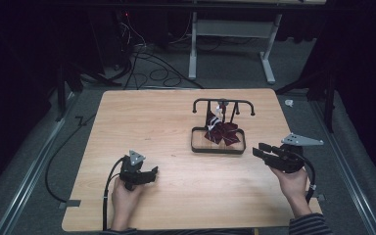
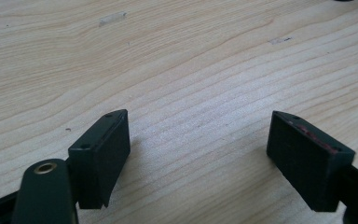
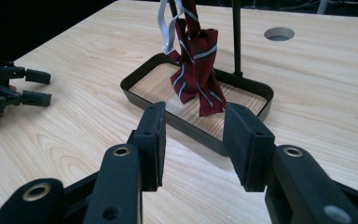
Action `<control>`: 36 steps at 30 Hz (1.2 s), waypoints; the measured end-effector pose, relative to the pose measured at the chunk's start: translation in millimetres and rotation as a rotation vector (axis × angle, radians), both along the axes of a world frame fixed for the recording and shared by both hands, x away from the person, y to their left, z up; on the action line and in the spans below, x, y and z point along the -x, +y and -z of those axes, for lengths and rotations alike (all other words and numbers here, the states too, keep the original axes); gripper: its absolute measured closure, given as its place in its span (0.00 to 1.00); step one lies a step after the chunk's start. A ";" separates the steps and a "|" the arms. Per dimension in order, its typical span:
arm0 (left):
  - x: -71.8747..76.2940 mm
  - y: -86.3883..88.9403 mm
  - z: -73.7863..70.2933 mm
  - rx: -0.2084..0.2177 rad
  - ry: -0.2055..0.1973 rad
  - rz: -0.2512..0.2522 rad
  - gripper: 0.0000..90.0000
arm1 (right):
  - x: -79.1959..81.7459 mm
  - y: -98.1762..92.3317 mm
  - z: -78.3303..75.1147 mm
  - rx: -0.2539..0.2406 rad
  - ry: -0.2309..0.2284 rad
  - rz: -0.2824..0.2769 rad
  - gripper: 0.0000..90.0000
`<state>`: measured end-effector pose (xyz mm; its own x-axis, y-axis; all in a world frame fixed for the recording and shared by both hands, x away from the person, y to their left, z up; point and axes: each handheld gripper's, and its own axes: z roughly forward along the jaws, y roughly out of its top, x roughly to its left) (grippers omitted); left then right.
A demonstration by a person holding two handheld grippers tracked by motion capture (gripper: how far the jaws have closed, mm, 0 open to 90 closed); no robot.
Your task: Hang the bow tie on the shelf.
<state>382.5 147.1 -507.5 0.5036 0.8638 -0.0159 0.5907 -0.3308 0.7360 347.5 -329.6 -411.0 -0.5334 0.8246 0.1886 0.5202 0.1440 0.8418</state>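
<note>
A dark red bow tie with pale stripes (image 1: 221,132) hangs from the rail of a black metal stand (image 1: 223,102), its lower folds dropping into the stand's tray (image 3: 147,69) on the far right part of the wooden table (image 1: 147,122). The right gripper (image 1: 264,152) hovers just right of the tray, jaws wide apart with nothing between them, pointed at the tie. The left gripper (image 1: 152,172) sits low over the near left of the table, well apart from the stand, jaws spread wide over bare wood.
</note>
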 end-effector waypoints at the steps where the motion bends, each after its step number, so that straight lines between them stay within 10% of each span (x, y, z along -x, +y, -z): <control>1: 0.0 0.0 0.0 0.000 0.000 0.000 0.24 | 0.3 0.3 0.8 -0.001 0.004 0.002 0.68; 36: 0.0 0.0 0.0 0.000 0.000 0.000 0.24 | -1.1 12.5 28.4 0.012 0.071 -0.024 0.68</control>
